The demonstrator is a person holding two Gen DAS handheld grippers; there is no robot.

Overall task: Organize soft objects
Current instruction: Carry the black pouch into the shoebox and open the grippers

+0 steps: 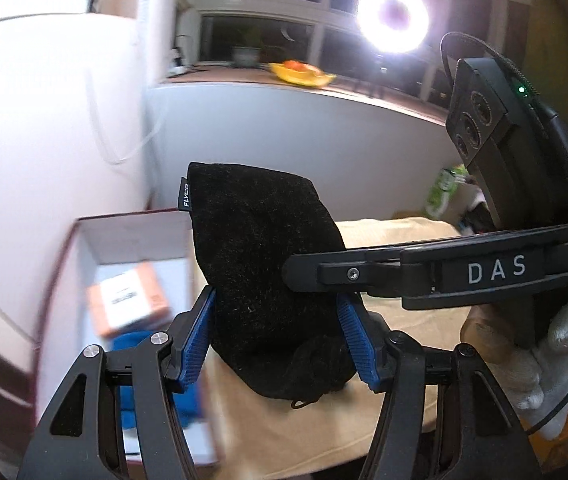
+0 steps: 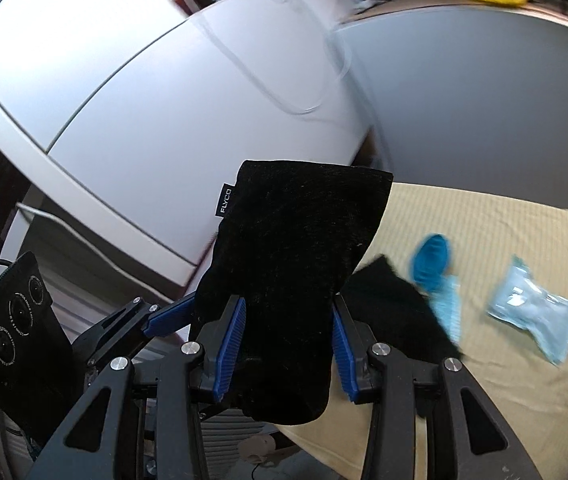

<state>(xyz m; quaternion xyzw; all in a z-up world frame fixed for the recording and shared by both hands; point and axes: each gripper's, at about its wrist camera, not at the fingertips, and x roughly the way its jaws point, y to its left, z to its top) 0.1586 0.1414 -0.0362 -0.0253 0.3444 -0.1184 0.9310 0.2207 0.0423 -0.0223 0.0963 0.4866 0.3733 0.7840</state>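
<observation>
A black velvet pouch (image 1: 260, 264) with a FLYCO tag hangs in the air above the beige cloth, held by both grippers. In the left wrist view my left gripper (image 1: 276, 296) has its blue pads pressed on the pouch's two sides. My right gripper (image 1: 295, 274), marked DAS, reaches in from the right in a gloved hand (image 1: 559, 360). In the right wrist view the pouch (image 2: 295, 248) stands upright between the blue pads of my right gripper (image 2: 288, 300), and my left gripper (image 2: 164, 316) meets its left edge. The pouch's lower end sags below the pads.
An open white box (image 1: 84, 240) with a dark red rim sits left of the table, holding an orange carton (image 1: 128, 300) and blue cloth (image 1: 132, 344). On the beige tablecloth (image 2: 503, 232) lie a black cloth (image 2: 395, 312), a blue sock-like piece (image 2: 435, 276) and a clear packet (image 2: 535, 316).
</observation>
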